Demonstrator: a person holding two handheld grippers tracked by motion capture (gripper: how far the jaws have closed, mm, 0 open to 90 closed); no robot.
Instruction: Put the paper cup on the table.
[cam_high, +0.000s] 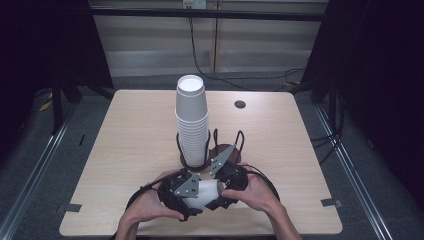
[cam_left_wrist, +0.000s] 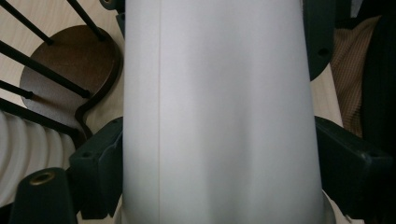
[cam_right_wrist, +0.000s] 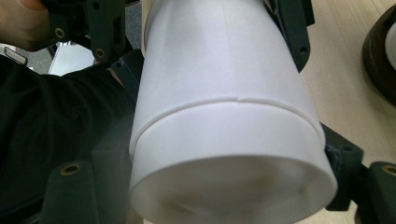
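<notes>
We see a white paper cup lying sideways near the table's front edge, left gripper and right gripper both clamped on it, just behind them a wire-sided holder containing a tall cup stack.

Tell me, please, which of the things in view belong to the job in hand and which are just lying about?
In the job:
nested paper cups held between both grippers
left gripper
right gripper
stack of cups
wire cup holder

Lying about:
dark round cap in the table
tape pieces at the table corners
</notes>
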